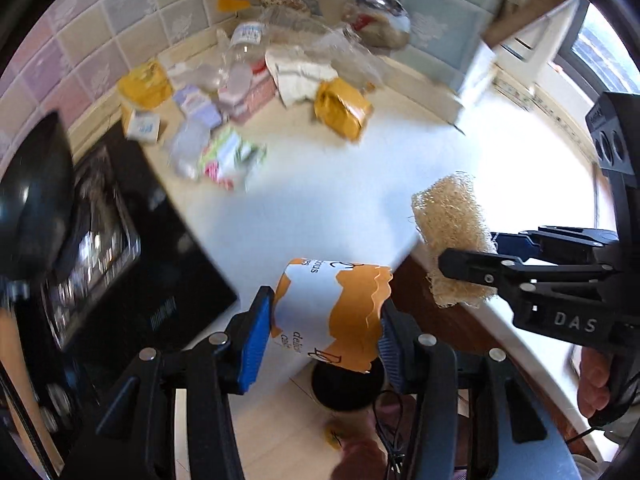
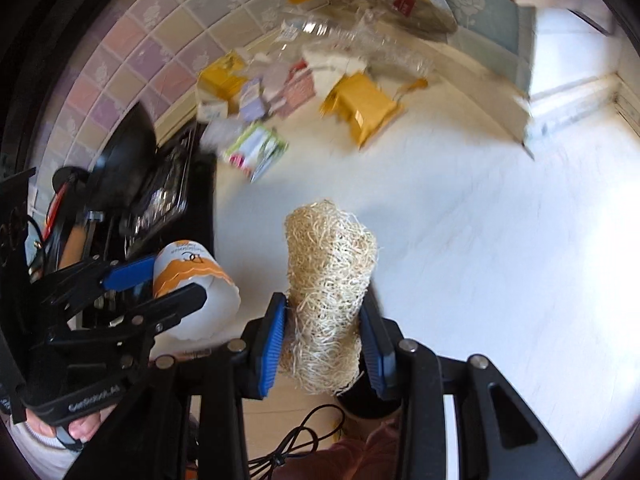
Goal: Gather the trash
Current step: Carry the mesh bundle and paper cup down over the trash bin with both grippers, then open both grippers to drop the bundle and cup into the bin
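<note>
Orange and white paper — a torn cake cup (image 1: 332, 312) printed with curly lettering — sits clamped between the blue pads (image 1: 254, 344) of the left tongs (image 1: 320, 340), both pads pressing its sides, held over the front edge of the white bench (image 1: 320, 208). Just beside it, the right tongs (image 2: 324, 340) grip a pale, fibrous loofah sponge (image 2: 330, 288), its strands squeezed between the blue pads (image 2: 272, 348) and its upper end standing clear above them. In the left wrist view the loofah (image 1: 452, 236) hangs at the bench's edge, with a hand (image 1: 596, 384) on the grip below. Well apart, against the tiled wall (image 1: 100, 20), the rest of the litter lies blurred — a yellow padded envelope (image 1: 342, 110), a green and pink packet (image 1: 230, 160), small boxes, a clear plastic bottle (image 1: 240, 52) and crumpled wrap. A black hob (image 1: 120, 248) adjoins the bench on the left, a dark pan (image 1: 32, 192) on it. Below the bench edge a dark round bin (image 1: 346, 388) stands on the light floor.
</note>
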Motion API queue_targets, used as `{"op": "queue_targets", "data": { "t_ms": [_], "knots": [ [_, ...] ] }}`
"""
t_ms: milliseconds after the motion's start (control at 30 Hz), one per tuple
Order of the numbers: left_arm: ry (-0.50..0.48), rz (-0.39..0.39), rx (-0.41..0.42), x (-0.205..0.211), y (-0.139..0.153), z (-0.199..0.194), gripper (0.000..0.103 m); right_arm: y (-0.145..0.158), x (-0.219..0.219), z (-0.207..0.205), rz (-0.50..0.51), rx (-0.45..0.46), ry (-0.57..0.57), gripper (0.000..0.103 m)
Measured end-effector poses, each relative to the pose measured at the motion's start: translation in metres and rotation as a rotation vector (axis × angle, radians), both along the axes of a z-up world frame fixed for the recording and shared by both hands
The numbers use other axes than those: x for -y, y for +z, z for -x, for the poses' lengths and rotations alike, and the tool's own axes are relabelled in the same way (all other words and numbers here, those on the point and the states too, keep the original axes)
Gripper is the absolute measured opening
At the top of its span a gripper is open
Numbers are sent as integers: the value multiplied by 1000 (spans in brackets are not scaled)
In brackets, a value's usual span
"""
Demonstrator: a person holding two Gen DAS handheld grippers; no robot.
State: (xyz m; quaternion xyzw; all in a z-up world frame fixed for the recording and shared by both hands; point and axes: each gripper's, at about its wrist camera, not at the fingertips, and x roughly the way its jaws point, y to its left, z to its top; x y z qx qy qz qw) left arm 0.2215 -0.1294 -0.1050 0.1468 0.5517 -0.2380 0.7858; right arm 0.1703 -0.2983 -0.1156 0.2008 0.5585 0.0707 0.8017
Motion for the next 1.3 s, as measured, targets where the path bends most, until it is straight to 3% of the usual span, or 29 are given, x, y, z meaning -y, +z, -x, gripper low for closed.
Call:
{"op": "queue_targets", "data": {
  "t_ms": [233,467,667,967,1067,1200,1300],
  "knots": [
    [-39,36,-43,-44,-29,84,48,-29,-46,76,52,-73,-6,36],
    [-40,53,-141,-70,-109,140,48,-109,-80,136,76,-188,-36,36],
    [-21,60,-174,-78,-203,165,48,-199,-95,158,63,-268,-30,37],
    [61,29,-246,-76,-385,171,49,-366,-111,168,58,-331,58,38],
    [73,37,-281,-79,-422,167,56,-407,-112,167,73,-328,98,42],
    [87,22,-329,-85,-459,160,87,-446,-106,163,96,-331,113,50],
    [100,11,-345,-90,-468,159,88,-457,-102,157,73,-331,88,66]
  ]
}}
